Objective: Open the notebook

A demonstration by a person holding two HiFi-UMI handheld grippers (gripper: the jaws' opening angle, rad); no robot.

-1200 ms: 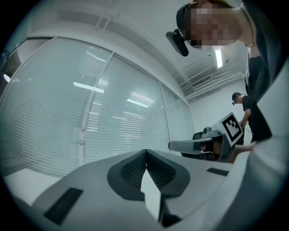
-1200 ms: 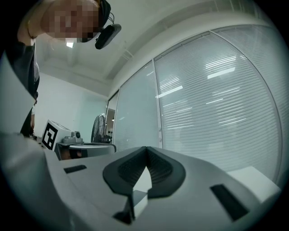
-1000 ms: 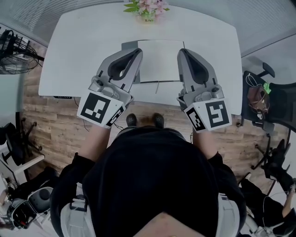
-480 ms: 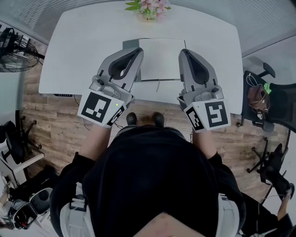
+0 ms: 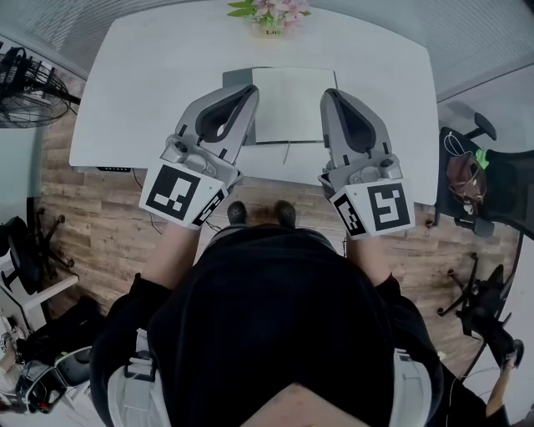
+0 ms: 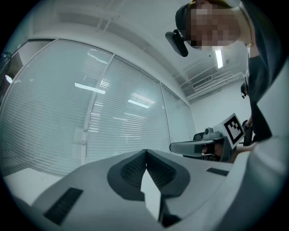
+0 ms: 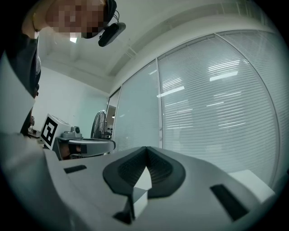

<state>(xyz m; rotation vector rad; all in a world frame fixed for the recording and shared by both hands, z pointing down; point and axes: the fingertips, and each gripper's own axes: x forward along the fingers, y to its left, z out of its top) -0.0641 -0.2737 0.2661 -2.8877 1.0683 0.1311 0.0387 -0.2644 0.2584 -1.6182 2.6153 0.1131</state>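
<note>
The left tool [image 5: 249,90] is hovering with its jaws pressed together and nothing between them. The right tool [image 5: 328,93] is doing the same, closed and empty. Both are hanging over the near edge of the white tabletop [image 5: 150,83]. The notebook [image 5: 292,104] is lying flat between them, its sides just beside the two tips. Pink flowers [image 5: 269,12] are standing at the far edge.
</note>
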